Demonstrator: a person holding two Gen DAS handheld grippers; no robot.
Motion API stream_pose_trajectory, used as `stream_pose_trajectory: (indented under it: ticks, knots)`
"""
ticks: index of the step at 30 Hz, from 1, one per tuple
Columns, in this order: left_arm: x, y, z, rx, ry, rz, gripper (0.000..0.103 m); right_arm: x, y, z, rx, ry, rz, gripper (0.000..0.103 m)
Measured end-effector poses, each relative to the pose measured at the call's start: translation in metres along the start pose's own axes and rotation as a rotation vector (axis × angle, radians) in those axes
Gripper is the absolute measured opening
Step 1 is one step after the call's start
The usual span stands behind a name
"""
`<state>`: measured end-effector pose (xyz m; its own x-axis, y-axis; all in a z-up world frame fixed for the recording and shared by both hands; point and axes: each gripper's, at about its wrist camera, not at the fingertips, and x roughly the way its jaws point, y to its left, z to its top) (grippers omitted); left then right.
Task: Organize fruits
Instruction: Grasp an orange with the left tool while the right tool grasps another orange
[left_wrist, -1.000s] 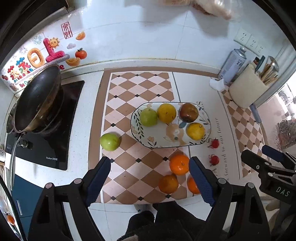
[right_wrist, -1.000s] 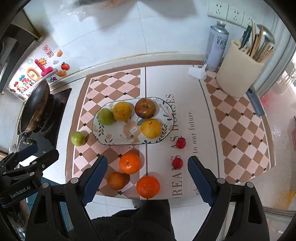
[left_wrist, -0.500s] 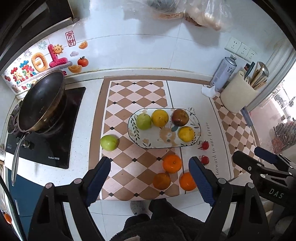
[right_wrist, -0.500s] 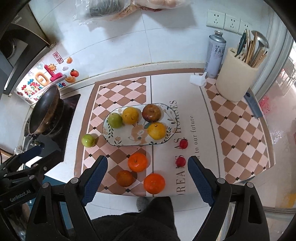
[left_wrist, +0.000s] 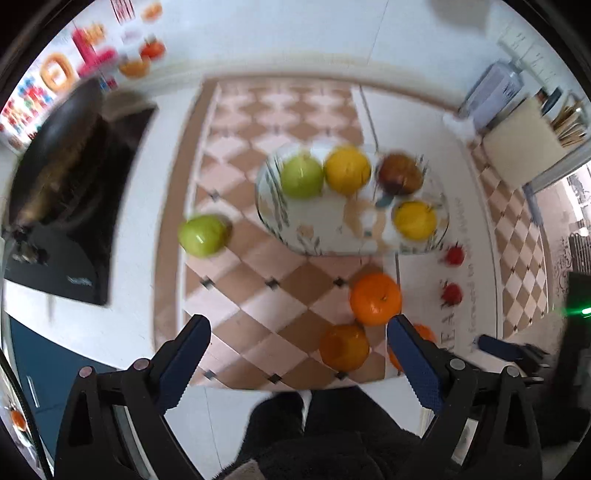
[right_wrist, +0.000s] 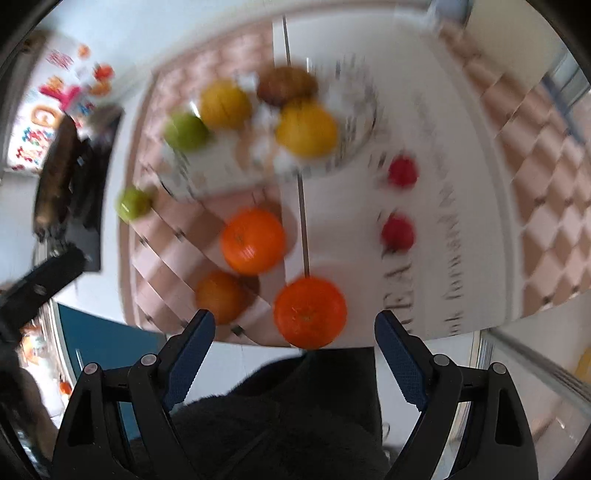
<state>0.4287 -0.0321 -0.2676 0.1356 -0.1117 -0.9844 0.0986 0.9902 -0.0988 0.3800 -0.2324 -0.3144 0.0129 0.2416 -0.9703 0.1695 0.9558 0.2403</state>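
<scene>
tongs (left_wrist: 297, 345) (right_wrist: 295, 341) both gape empty as we hover over oranges (right_wrist: 309, 312) near the plate (left_wrist: 280, 218).

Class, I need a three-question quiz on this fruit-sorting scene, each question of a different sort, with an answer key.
1. True or false: the left claw holds a fruit.
2. How many fruits lie on the plate?
3. Which lies off the plate? A) brown fruit B) lone green apple C) a lemon-yellow fruit

Key: 1 false, both it and the right claw are open and empty; 2 four; 3 B.
</scene>
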Motion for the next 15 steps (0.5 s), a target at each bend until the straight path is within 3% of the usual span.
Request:
stream_pose_trajectory:
  ticks: [4,7,8,15]
  knots:
    - [0.042,-0.003,-0.003,-0.019,0.133,-0.053,0.098,0.055,-0.004,0.000,-0.008,0.091,0.003,0.090]
    - [0.060,-0.006,-0.007,-0.045,0.194,-0.078,0.098,0.079,-0.001,0.000,-0.029,0.116,-0.028,0.078]
    - [0.067,-0.008,-0.009,-0.053,0.217,-0.096,0.098,0.082,-0.001,0.000,-0.044,0.108,-0.052,0.068]
    - [0.105,-0.021,-0.018,-0.037,0.333,-0.145,0.098,0.074,-0.035,0.001,-0.001,0.086,-0.081,0.068]
